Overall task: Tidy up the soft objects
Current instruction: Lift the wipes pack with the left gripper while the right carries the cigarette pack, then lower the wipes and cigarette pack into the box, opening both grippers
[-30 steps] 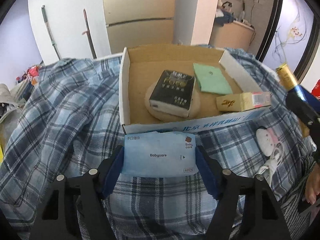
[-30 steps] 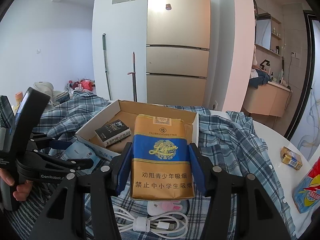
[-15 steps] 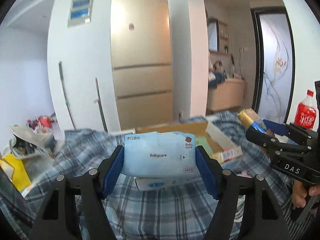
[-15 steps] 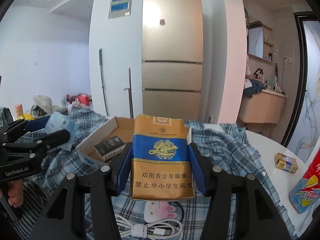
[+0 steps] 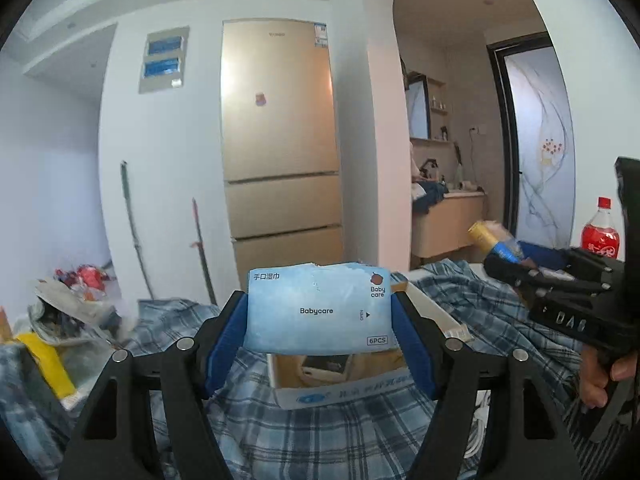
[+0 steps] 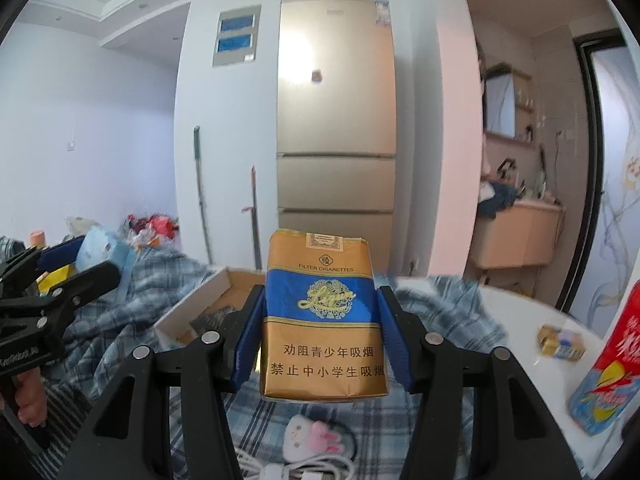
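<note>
My left gripper [image 5: 319,320] is shut on a light blue Babycare wet-wipe pack [image 5: 318,312] and holds it up above the open cardboard box [image 5: 340,388]. My right gripper [image 6: 320,328] is shut on a soft gold and blue cigarette pack [image 6: 323,320], held up in the air. The box [image 6: 200,312] lies on a blue plaid cloth [image 5: 320,436] and holds a dark pack [image 5: 326,364]. The right gripper shows at the right of the left wrist view [image 5: 504,258]. The left gripper with the wipes shows at the left of the right wrist view [image 6: 86,260].
A white charger with cable and pink bunny case [image 6: 316,440] lies on the cloth below the right gripper. A small gold pack [image 6: 560,342] and a red snack bag [image 6: 612,372] sit on the white table at right. A cola bottle [image 5: 600,232] stands beyond. Clutter [image 5: 60,320] lies at left.
Both grippers have risen and tilted up with their packs; the views now look across the room at the fridge, and the box sits low in both views.
</note>
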A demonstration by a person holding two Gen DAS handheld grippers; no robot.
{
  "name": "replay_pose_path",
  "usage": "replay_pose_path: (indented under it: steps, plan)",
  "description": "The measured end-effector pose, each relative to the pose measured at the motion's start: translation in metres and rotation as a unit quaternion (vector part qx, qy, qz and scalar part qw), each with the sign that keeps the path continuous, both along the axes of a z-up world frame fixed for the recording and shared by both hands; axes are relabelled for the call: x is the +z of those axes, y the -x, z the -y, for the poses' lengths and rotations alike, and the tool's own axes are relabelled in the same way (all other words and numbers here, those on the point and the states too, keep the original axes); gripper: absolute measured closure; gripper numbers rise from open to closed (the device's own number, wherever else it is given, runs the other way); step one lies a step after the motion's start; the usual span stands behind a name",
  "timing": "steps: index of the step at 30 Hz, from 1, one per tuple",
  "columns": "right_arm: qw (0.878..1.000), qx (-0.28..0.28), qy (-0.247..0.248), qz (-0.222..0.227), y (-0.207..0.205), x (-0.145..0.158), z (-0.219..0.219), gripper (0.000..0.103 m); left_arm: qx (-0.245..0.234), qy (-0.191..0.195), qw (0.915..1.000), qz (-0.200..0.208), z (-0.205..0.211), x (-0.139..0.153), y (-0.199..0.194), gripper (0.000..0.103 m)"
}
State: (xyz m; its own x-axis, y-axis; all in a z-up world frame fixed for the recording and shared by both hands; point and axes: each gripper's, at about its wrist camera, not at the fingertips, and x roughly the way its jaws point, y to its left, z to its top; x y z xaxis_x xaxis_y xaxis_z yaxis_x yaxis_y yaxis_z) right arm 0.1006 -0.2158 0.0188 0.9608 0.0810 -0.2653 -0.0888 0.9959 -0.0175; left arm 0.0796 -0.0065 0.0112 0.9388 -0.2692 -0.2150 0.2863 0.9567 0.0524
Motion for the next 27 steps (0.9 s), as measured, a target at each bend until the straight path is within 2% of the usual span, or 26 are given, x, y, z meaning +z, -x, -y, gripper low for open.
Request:
replay_pose_path:
  steps: [3, 11, 13, 16, 21, 24, 27]
  plan:
    - [1.0, 0.0, -0.024, 0.005, 0.005, 0.011, 0.006, 0.049, -0.004, 0.01, 0.9999, 0.014, 0.001, 0.016, 0.011, 0.03]
    - [0.999, -0.006, -0.02, 0.045, 0.014, 0.057, 0.01, 0.049, -0.005, 0.009, 0.9988, 0.048, 0.023, 0.062, 0.027, 0.03]
    - [0.998, -0.005, -0.011, 0.055, 0.014, 0.074, 0.007, 0.049, -0.001, 0.008, 0.9986, 0.051, 0.031, 0.075, 0.022, 0.03]
    - [0.998, -0.043, 0.006, 0.053, 0.008, 0.103, 0.004, 0.05, 0.002, 0.027, 0.998, 0.057, 0.038, 0.101, 0.013, 0.03]
    - [0.995, -0.034, -0.034, 0.085, 0.003, 0.146, 0.015, 0.05, 0.012, 0.046, 0.9954, 0.083, 0.041, 0.141, 0.001, 0.03]
    - [0.993, -0.041, -0.033, 0.108, -0.005, 0.157, 0.014, 0.05, 0.016, 0.05, 0.9932, 0.104, 0.043, 0.154, -0.012, 0.03]
    - [0.992, -0.038, -0.046, 0.108, -0.015, 0.154, 0.011, 0.05, 0.015, 0.075, 0.9928, 0.092, 0.037, 0.155, -0.028, 0.03]
